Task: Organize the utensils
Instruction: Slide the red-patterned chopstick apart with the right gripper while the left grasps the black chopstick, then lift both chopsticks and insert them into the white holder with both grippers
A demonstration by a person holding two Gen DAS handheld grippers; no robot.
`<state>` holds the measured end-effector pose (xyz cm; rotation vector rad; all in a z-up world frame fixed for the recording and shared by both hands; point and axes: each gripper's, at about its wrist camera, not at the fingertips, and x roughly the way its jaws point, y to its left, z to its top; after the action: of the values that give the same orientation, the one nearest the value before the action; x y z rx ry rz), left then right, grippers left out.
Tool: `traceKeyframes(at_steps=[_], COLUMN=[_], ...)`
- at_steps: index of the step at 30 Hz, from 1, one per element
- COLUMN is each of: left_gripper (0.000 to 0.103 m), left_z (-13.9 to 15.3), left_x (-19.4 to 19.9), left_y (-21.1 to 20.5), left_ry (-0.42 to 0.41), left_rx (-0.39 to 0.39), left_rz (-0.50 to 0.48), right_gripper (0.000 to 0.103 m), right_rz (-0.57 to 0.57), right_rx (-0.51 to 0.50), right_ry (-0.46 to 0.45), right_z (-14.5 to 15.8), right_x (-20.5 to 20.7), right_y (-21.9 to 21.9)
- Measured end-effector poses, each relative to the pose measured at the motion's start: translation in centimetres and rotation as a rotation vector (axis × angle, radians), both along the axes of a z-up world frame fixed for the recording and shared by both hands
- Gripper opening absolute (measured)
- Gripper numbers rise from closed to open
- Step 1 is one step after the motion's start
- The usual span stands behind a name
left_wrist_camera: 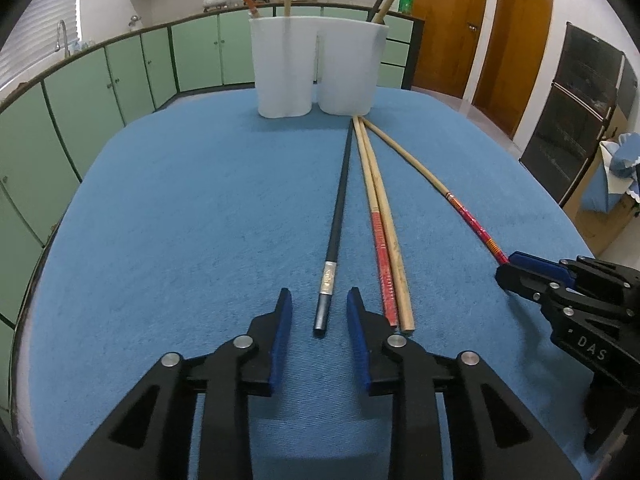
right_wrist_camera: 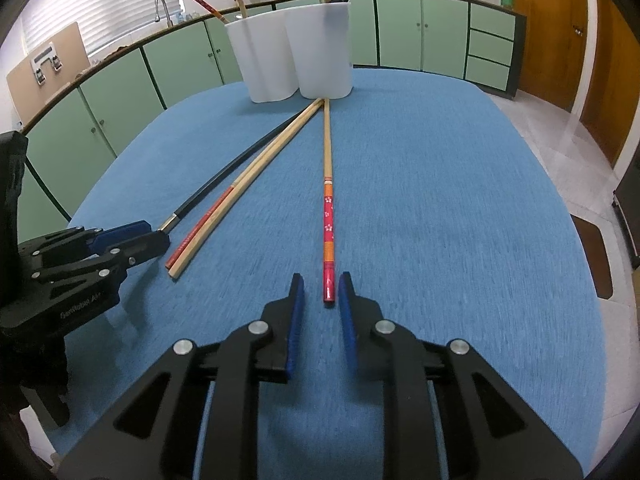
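Several long chopsticks lie on the blue tablecloth point(left_wrist_camera: 180, 220), fanning out from a white two-compartment holder point(left_wrist_camera: 344, 68) point(right_wrist_camera: 320, 52) that has more chopsticks standing in it. The thick end of the black chopstick point(left_wrist_camera: 338, 208) lies between the blue pads of my left gripper point(left_wrist_camera: 319, 300), with a gap on each side, so it is narrowly open. The end of the red flowered chopstick point(right_wrist_camera: 328, 208) lies between the pads of my right gripper point(right_wrist_camera: 321, 284), also with a gap showing. Between those two lie a red-ended chopstick point(left_wrist_camera: 380, 248) and a plain wooden one point(left_wrist_camera: 394, 248), side by side and untouched.
Green cabinets point(left_wrist_camera: 128, 76) curve around the far and left sides under a counter with a sink tap point(right_wrist_camera: 160, 8) and pots. Wooden doors point(left_wrist_camera: 516, 48) and a dark cabinet point(left_wrist_camera: 576, 112) stand to the right. The cloth is bare left of the black chopstick and right of the flowered one.
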<state>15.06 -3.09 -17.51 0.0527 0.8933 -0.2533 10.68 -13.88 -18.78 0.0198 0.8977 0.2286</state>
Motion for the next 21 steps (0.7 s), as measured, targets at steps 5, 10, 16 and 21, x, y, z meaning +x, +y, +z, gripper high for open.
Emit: traceKeyframes(at_steps=[5, 10, 16, 21], left_gripper=[0.007, 0.007, 0.006, 0.006], left_z=[0.1, 0.5, 3.1, 6.5], left_x=[0.0, -0.3, -1.6, -2.7], left_y=[-1.0, -0.4, 0.6, 1.3], left_ry=[-0.008, -0.019, -0.071, -0.144], left_rx=[0.016, -0.023, -0.022, -0.024], left_rz=[-0.022, -0.011, -0.004, -0.003], right_gripper=[0.005, 0.005, 0.005, 0.005], right_rz=[-0.016, -0.017, -0.013, -0.009], right_rx=[0.023, 0.027, 0.032, 0.037], right_ry=[0.006, -0.012, -0.057, -0.118], right_z=[-0.1, 0.4, 2.4, 5.1], right_x=[0.1, -0.2, -0.9, -1.3], right_y=[-0.6, -0.7, -1.2, -1.6])
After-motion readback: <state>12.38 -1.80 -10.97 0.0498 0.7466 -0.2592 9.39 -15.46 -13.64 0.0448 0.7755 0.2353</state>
